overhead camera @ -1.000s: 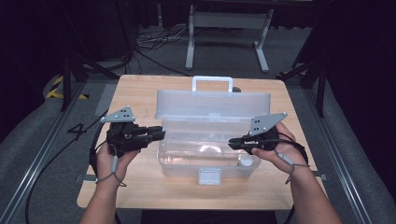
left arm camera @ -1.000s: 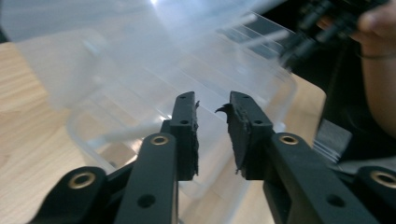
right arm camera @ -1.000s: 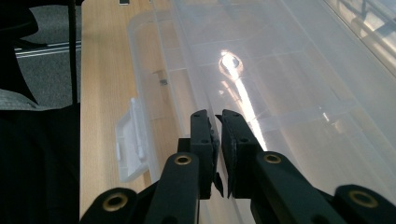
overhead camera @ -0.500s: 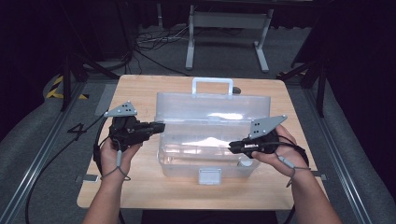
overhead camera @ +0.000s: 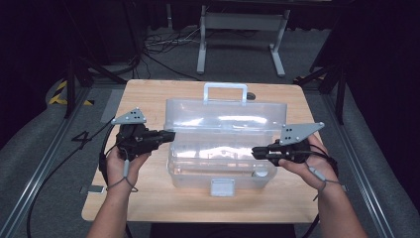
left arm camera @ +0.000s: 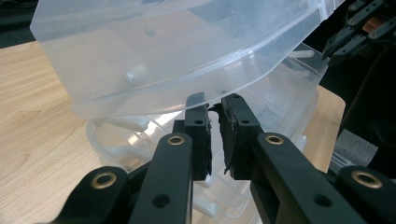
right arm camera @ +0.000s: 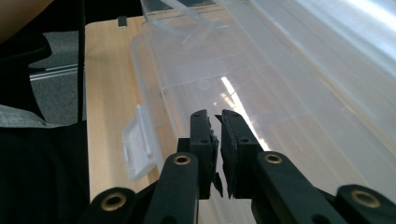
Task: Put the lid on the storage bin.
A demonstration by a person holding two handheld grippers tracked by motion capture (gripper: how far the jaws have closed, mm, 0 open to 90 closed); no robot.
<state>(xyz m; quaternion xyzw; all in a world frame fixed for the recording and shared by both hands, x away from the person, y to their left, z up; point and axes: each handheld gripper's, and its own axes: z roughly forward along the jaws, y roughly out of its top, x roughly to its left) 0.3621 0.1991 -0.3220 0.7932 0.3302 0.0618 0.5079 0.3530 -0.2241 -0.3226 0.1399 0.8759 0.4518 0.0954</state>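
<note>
So the clear plastic toolbox [overhead camera: 223,144] sits in the middle of the wooden table [overhead camera: 148,198], long axis running left to right across it, carry handle [overhead camera: 225,91] on the far side and the white latch [overhead camera: 222,187] hanging off the near front wall. The lid [overhead camera: 225,116] is partway up, hinged along the far edge, so everything here hangs on where each gripper sits relative to that box.

The left gripper [overhead camera: 168,137] comes in from the box's left end and points right, straight along the long axis. In the left gripper view its tips are right under the lid's lower edge [left arm camera: 187,100] at that end, looks like they're touching it or just about, I can't swear to contact. The jaws have just been closing and now stand nearly together with only a thin slit between the pads and nothing in it. So it reads as propping or nudging, not pinching.

The right gripper [overhead camera: 255,151] comes from the box's right end, pointing left, tips over the open base [right arm camera: 261,93] near its front right corner. Its jaws have also just been closing, nearly together now, empty.

Both hands are about equally close to their own ends. My guess is the lid gets swung from the left end, since that gripper is already at its edge.
</note>
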